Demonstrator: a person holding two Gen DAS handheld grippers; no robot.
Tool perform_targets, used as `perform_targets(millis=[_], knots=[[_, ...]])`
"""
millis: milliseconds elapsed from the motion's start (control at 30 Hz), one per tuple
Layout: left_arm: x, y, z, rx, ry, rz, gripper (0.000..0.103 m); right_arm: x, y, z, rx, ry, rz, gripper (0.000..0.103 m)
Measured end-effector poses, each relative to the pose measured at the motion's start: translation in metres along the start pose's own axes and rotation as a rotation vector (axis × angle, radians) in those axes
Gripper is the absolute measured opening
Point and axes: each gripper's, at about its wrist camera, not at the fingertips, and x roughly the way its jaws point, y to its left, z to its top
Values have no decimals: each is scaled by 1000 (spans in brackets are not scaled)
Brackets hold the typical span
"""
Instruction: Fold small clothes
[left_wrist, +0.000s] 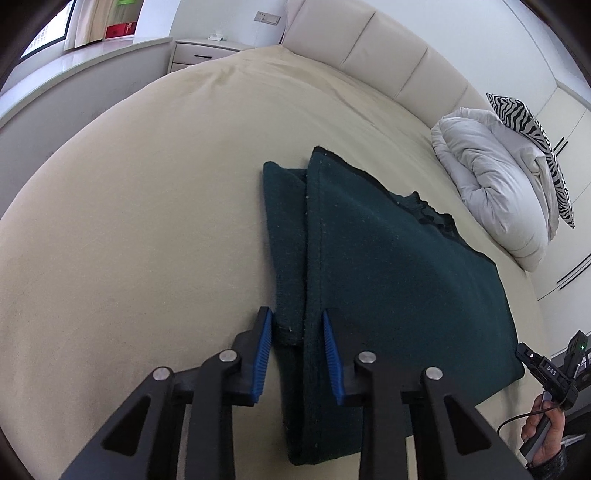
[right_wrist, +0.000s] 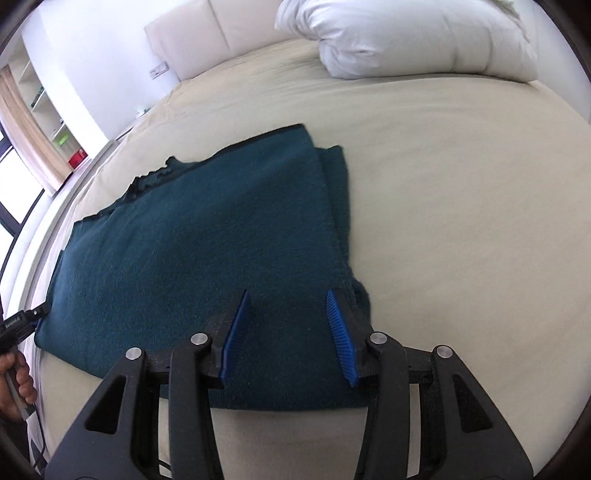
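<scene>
Holding a gripper in each hand, we lean over the near edge of a bed (left_wrist: 129, 206) with a dark green garment (right_wrist: 192, 236) spread before us. Our left gripper (left_wrist: 297, 325) straddles the garment's left side, where a narrow flap is already turned in over the main panel; its blue pads (left_wrist: 263, 354) stand a little apart with the doubled edge between them, and we cannot tell whether they press on the cloth. Our right gripper (right_wrist: 286, 317) hangs over the garment's right side, jaws spread, the wool between the pads but not pinched. Both tools point steeply down at opposite sides of the cloth, which suggests we are lining up to lift the near hem and carry it over for the next fold. At the frame's left edge in the right wrist view, a hand (right_wrist: 16, 384) grips the other tool's handle.

The garment lies flat near the middle of the near edge, its far hem slightly ruffled. Under it is a smooth beige sheet with few creases, a soft surface that gives under pressure. Farther off, a rolled white duvet (left_wrist: 495, 184) and a zebra-striped pillow (left_wrist: 535, 147) sit at the far right corner against a padded cream headboard (left_wrist: 369, 48). Beyond the far left corner stand a white nightstand (left_wrist: 203, 51), a window ledge and shelving.
</scene>
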Motion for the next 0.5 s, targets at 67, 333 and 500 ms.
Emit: perform_targets(millis=[67,333,500], knots=[[-2,-2,0,-4,-7,8,30,-11,-3,2,73,-16,40,41],[1,-6,-4,14,-7,34,31,-1,-5,-4,55,35,14,39],[-10,-7,-3,0,-27,41,31,-10,-24,-12,105,12,40,24]])
